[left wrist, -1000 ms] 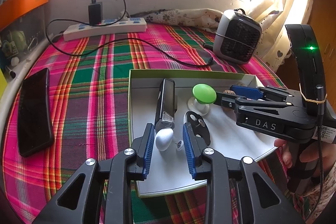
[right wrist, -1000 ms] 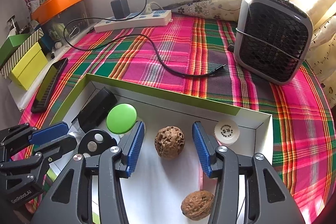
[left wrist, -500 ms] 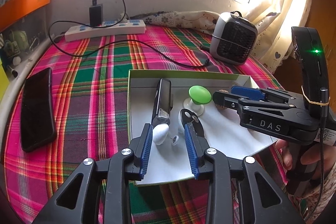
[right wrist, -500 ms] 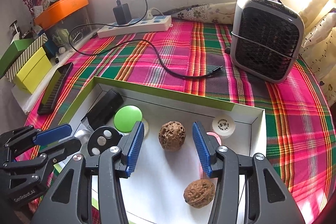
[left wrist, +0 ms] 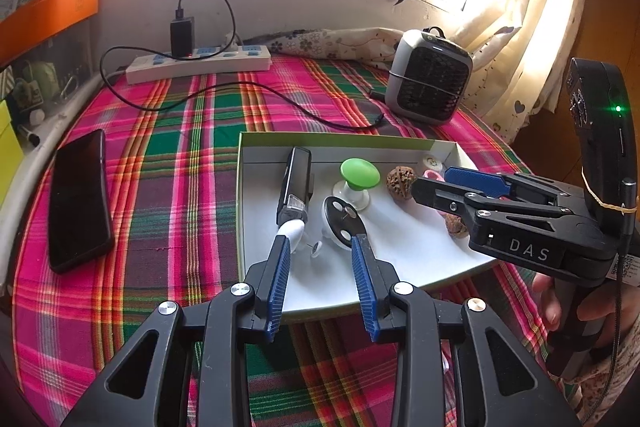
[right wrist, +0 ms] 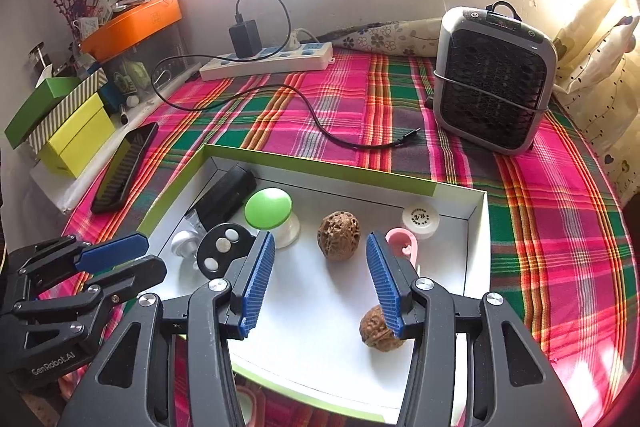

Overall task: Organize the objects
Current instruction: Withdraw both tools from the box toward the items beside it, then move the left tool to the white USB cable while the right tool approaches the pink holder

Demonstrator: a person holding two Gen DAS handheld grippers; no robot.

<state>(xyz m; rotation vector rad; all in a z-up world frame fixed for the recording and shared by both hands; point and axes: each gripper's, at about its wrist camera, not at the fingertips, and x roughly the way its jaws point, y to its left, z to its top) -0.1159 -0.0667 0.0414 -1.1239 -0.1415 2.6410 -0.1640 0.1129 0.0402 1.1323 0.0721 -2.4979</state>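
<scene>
The green-rimmed white box lid [right wrist: 478,227] serving as a tray lies on the plaid cloth [left wrist: 176,187], and everything being organized already sits inside it; the lid looks like light card that would flex or slide if pushed, so it is best held by a side wall. The largest piece in it is the black rectangular device [left wrist: 295,187] along the left wall: rigid and probably the heaviest, with smooth flanks, so a hold across its narrow width near the middle should be surest. Next comes the green-capped white knob [right wrist: 269,207], top-heavy and glossy; the stem under the cap seems a better hold than the rounded cap. The black disc with pale studs [right wrist: 221,253] lies flat and thin, hard to get under, so its edge is the place to take it. The two walnuts, one mid-tray [right wrist: 338,235] and one nearer [right wrist: 378,331], are hard, light and ridged, which should give the pads bite, though they may roll. The white round pot [right wrist: 420,218] and pink clip [right wrist: 404,247] in the far right corner look light and slick. The white egg-shaped piece [left wrist: 292,231] and tiny pin [left wrist: 316,249] are smallest and would skid easily. The left gripper [left wrist: 322,251] stands part-open and empty over these last two, and the right gripper [right wrist: 320,261] is likewise part-open, holding nothing, framing the mid-tray walnut without touching it.
</scene>
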